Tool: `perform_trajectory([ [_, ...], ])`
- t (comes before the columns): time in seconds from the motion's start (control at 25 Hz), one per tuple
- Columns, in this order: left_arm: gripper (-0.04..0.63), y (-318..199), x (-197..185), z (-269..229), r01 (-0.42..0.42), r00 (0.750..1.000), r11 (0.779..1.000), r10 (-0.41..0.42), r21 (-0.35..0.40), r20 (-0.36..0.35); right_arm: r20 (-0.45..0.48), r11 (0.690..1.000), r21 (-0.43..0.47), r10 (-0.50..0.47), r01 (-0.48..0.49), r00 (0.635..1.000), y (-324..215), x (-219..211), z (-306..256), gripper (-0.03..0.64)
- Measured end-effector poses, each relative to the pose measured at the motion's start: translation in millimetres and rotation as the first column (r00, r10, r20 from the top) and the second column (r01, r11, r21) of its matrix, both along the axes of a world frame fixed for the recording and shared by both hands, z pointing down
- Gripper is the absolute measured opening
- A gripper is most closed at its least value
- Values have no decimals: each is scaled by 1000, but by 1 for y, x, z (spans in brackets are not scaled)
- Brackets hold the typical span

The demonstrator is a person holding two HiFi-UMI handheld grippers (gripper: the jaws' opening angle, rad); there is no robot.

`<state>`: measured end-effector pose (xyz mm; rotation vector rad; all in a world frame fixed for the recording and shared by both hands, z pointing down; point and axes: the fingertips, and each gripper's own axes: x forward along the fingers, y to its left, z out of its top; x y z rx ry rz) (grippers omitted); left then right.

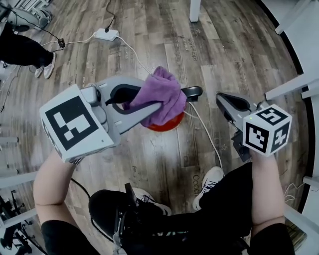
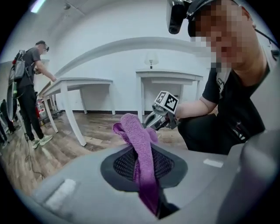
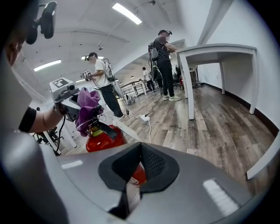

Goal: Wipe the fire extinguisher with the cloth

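A purple cloth (image 1: 162,94) is pinched in my left gripper (image 1: 144,102), which is shut on it; the cloth bunches out past the jaw tips. It hangs right over the top of the red fire extinguisher (image 1: 167,124), which stands on the wood floor with its black handle (image 1: 192,91) sticking out to the right. In the left gripper view the cloth (image 2: 140,148) runs up between the closed jaws. My right gripper (image 1: 224,99) is shut and empty, to the right of the extinguisher. In the right gripper view the extinguisher (image 3: 103,138) sits left of the jaws, with the cloth (image 3: 87,107) above it.
A white power strip (image 1: 106,34) and its cables lie on the floor beyond the extinguisher. White table legs (image 1: 195,10) stand at the back, more white frames at the right. My shoes (image 1: 209,182) are close below. Other people (image 3: 164,65) work further off.
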<state>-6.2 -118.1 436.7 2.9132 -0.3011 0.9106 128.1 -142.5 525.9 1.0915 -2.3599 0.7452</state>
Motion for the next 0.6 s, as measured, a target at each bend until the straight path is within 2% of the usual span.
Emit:
perform_trajectory([
  [0.2, 54, 1, 53, -12, -108, 993, 992, 104, 59, 58, 19, 1000, 10, 7, -7, 1000, 1, 6, -7, 3],
  [0.4, 54, -4, 112, -16, -232, 971, 963, 222, 139, 84, 36, 1000, 12, 20, -21, 999, 1, 9, -8, 3],
  [0.48, 54, -2, 121, -12, -249, 967, 960, 240, 124, 86, 40, 1000, 14, 20, -21, 999, 3, 12, -9, 3],
  [0.6, 54, -5, 111, -13, -216, 976, 970, 211, 111, 55, 47, 999, 15, 28, -28, 998, 3, 18, -10, 3],
])
